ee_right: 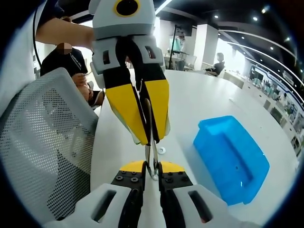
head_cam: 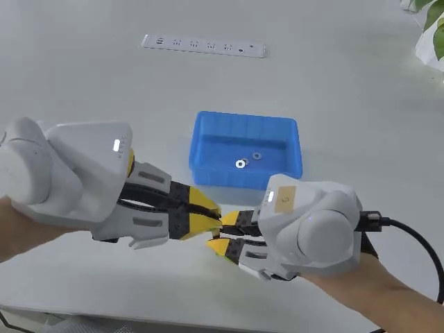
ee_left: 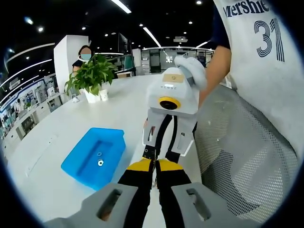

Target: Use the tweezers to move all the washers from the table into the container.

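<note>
Closest to the person, off the table edge: grey mesh chair (ee_right: 42,142). Next, in the right gripper view: right gripper (ee_right: 152,167), fingers drawn to a narrow slit and pinching the lower end of the tweezers (ee_right: 150,156). Directly opposite, tip to tip: left gripper (ee_right: 148,135), yellow fingers (ee_right: 124,107) pressed together on the upper length of the same tweezers. Trailing from the right gripper's body in the head view: black cable (head_cam: 409,236). Just beside the tweezers, flat on the white table (head_cam: 333,83): one washer (ee_right: 162,150). Beyond the meeting fingertips, near them in the head view: blue container (head_cam: 229,177), upright, two more washers (head_cam: 241,164) lying close together on its floor. Well behind the container: white power strip (head_cam: 203,46), lying flat. At the far right corner of the head view: green leaves of a plant (head_cam: 431,31).
</note>
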`<action>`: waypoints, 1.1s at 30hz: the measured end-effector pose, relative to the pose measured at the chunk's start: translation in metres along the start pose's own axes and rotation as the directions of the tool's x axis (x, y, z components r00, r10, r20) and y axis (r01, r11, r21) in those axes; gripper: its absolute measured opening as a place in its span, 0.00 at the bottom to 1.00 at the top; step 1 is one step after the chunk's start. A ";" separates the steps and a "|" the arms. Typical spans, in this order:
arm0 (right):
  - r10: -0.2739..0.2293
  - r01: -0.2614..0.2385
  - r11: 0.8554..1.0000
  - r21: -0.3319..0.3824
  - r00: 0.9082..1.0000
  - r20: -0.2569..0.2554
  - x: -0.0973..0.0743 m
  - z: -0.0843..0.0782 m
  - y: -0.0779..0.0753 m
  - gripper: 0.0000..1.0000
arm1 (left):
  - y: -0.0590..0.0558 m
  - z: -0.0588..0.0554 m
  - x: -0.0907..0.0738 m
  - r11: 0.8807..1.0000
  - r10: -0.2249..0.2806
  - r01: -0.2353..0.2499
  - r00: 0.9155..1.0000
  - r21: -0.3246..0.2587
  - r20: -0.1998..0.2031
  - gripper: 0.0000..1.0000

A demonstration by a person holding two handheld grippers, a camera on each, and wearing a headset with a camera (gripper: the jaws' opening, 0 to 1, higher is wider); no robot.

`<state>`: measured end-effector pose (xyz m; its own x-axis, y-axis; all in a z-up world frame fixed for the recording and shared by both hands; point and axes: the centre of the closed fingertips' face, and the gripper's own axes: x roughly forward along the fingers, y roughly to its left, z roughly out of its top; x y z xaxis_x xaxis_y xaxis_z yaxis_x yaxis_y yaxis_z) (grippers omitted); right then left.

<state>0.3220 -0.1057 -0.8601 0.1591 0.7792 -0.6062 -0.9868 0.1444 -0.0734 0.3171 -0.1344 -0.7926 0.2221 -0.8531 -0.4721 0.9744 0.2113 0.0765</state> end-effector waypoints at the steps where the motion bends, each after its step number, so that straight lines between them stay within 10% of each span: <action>1: -0.002 0.002 1.000 -0.002 1.000 -0.001 0.000 0.000 0.000 0.11 | 0.000 0.000 0.000 1.000 0.000 0.000 1.000 0.000 0.001 0.06; 33: 0.017 -0.017 0.999 0.040 1.000 -0.004 -0.004 -0.001 0.004 0.12 | -0.003 0.002 0.003 0.999 -0.028 0.028 1.000 -0.033 0.006 0.06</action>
<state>0.3173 -0.1090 -0.8590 0.1420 0.7792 -0.6105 -0.9874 0.1552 -0.0316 0.3152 -0.1383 -0.7925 0.1951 -0.8615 -0.4687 0.9786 0.2032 0.0339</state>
